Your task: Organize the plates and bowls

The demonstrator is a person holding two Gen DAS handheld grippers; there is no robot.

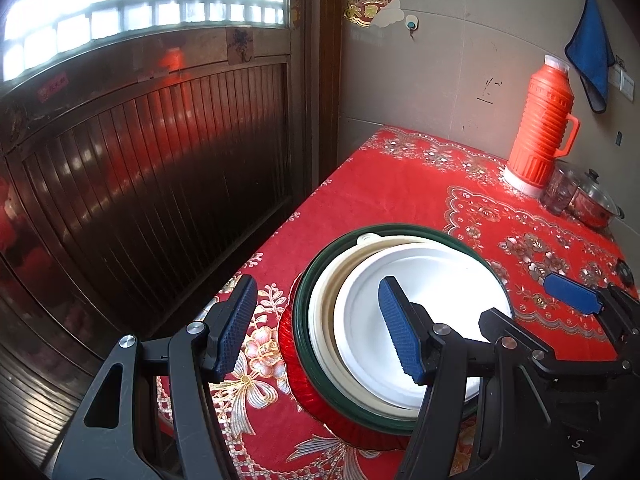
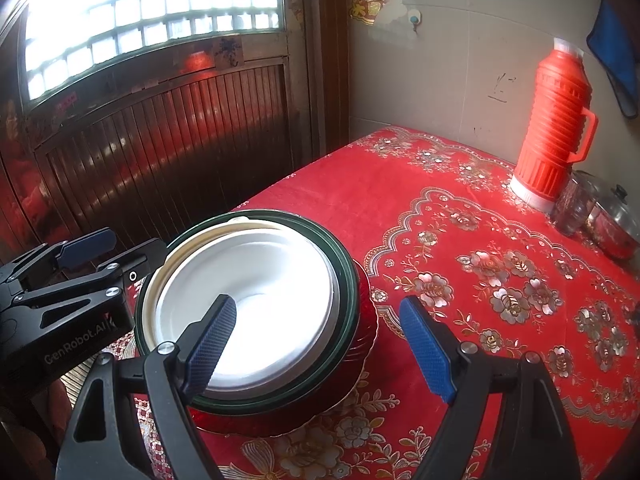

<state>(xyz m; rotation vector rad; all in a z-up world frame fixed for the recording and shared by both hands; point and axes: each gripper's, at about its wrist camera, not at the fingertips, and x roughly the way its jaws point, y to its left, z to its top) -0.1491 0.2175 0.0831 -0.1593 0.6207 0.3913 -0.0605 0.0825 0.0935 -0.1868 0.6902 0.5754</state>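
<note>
A nested stack stands on the red flowered tablecloth (image 1: 400, 184). At the bottom is a red plate (image 1: 296, 376) (image 2: 360, 360), then a dark green bowl (image 1: 304, 320) (image 2: 348, 280), a cream bowl (image 1: 324, 312) (image 2: 160, 276) and a white dish (image 1: 432, 280) (image 2: 260, 264) on top. My left gripper (image 1: 318, 328) (image 2: 112, 250) is open and straddles the stack's left rim, one finger over the white dish and one outside. My right gripper (image 2: 320, 346) (image 1: 536, 304) is open too and straddles the right rim. No pad presses on anything.
An orange thermos (image 1: 540, 120) (image 2: 556, 128), a glass (image 1: 560, 192) and a lidded steel pot (image 1: 596, 200) stand at the table's far right by the wall. A blue cloth (image 1: 592, 52) hangs above. A dark slatted door (image 1: 140, 160) lies beyond the table's left edge.
</note>
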